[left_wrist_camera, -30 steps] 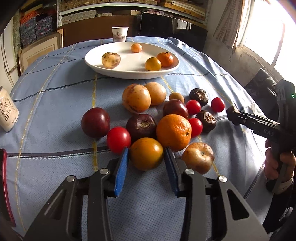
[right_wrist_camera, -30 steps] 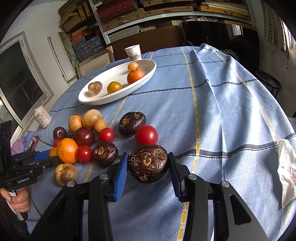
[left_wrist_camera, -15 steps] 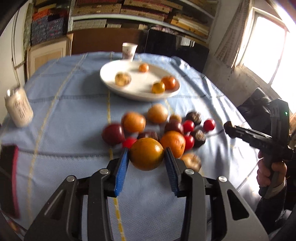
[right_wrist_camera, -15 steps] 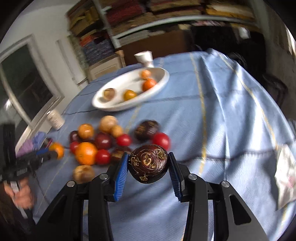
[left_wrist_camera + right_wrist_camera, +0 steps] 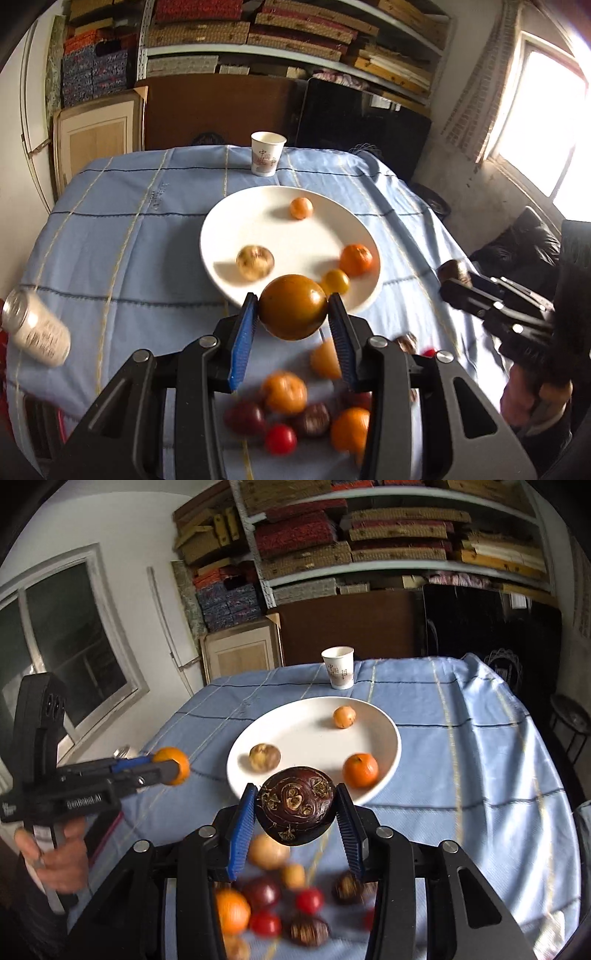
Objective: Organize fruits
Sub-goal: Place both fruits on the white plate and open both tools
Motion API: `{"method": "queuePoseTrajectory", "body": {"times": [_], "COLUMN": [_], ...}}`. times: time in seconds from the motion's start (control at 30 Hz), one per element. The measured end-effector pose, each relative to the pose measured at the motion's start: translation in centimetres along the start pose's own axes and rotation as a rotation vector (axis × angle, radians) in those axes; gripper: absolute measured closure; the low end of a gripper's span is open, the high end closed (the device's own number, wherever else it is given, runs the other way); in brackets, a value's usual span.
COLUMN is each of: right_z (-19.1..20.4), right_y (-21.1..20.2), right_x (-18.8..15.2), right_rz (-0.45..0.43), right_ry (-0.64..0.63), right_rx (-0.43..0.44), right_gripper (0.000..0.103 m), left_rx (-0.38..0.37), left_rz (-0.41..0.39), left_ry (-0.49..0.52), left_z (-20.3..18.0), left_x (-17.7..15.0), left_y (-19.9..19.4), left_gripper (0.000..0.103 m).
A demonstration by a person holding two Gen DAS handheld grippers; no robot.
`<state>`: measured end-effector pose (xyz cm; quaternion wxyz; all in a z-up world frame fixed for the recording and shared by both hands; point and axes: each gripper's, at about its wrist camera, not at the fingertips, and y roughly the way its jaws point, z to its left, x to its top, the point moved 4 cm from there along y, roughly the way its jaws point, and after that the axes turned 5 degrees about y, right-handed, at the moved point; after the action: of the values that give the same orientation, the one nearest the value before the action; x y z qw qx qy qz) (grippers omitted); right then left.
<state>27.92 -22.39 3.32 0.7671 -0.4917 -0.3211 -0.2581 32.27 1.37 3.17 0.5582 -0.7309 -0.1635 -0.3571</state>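
Daylight pours through a blown-out window [image 5: 546,122] at the right of the left wrist view, glaring white. The plate [image 5: 229,236] holds soft shadows. Loose fruits [image 5: 266,897] below smear with motion blur. Fisheye bending curves shelves, and corners darken.

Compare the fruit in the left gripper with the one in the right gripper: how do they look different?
The orange-brown fruit in the left gripper is smooth and glossy; the dark purple fruit in the right gripper is matte, with tan scar-like rings. Both are round, clamped between blue pads, and held above the table near the white plate.
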Motion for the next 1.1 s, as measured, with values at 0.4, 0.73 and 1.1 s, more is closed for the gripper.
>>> {"method": "queuePoseTrajectory", "body": {"times": [0.4, 0.73, 1.1], "right_z": [-0.6, 0.3, -1.8], "right_y": [12.1, 14.7, 3.7], "right_x": [2.6, 2.4, 0.2], "right_rz": [0.137, 0.196, 0.006], "right_ry": [0.027, 0.01, 0.072], "right_rx": [-0.026, -0.007, 0.052], "right_gripper": [0.06, 0.047, 0.036], "left_rx": [0.104, 0.123, 0.236], "left_rz": [0.121, 0.147, -0.083], "left_ry": [-0.091, -0.125, -0.019], "left_z": [5.4, 6.8, 2.7], "left_x": [6.0, 5.7, -0.4], "left_y": [11.6, 13.3, 0.4], "left_gripper": [0.065, 0.034, 0.005]}}
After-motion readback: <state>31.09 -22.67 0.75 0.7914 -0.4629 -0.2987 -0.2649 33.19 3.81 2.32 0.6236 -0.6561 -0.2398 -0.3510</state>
